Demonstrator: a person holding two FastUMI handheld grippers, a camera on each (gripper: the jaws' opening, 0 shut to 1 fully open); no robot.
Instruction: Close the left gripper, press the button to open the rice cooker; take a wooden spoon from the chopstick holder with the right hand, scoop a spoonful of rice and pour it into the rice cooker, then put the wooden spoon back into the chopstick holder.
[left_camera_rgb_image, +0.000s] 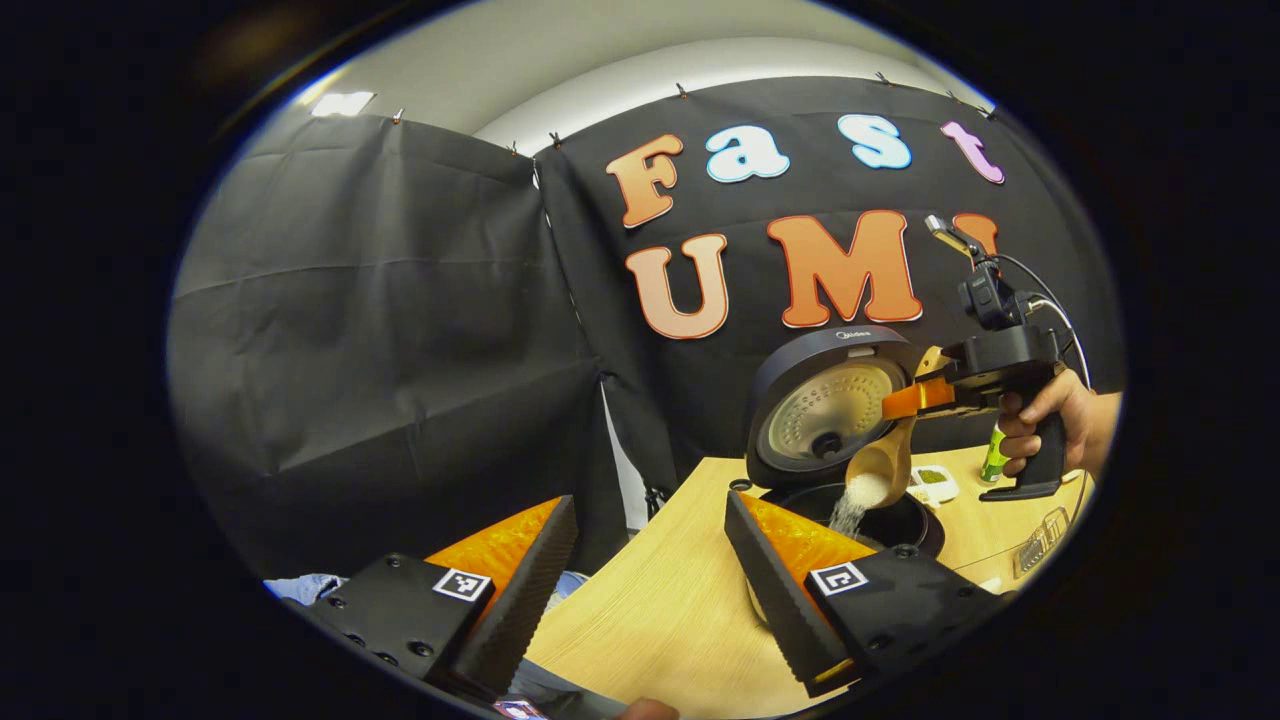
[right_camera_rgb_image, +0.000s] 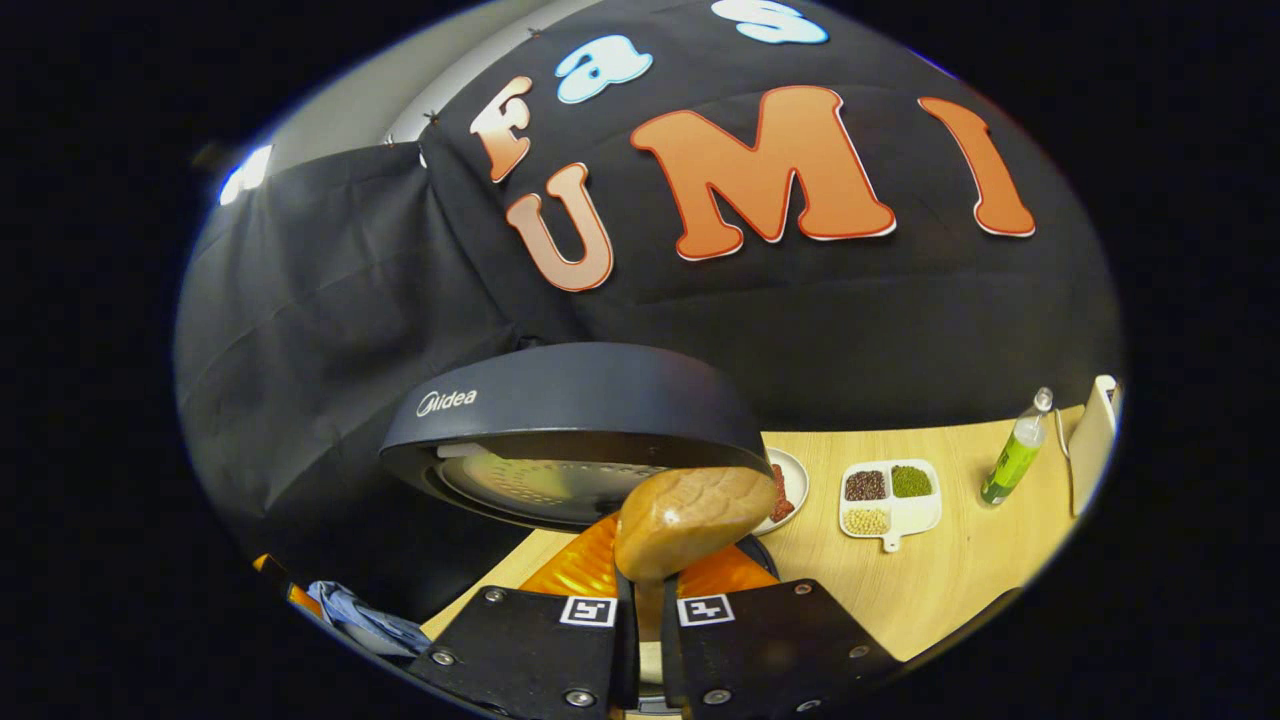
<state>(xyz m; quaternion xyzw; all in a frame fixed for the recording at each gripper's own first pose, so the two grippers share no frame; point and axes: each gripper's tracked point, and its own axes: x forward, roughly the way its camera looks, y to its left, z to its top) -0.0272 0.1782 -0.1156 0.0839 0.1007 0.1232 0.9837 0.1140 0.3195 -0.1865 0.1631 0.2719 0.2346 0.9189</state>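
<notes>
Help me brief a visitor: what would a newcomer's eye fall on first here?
The wooden spoon, tipped by the right gripper, pouring rice into the open rice cooker at the table's far side. Nearer, the left gripper hangs open over the table.

Rice cooker lid (right_camera_rgb_image: 570, 395) is marked "Midea".

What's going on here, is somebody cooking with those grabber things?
Sort of. A person's hand holds the right gripper, which is clamped on a wooden spoon and tips rice into the open rice cooker. Its lid stands raised. The left gripper is open and holds nothing, off to the side above the wooden table.
</notes>
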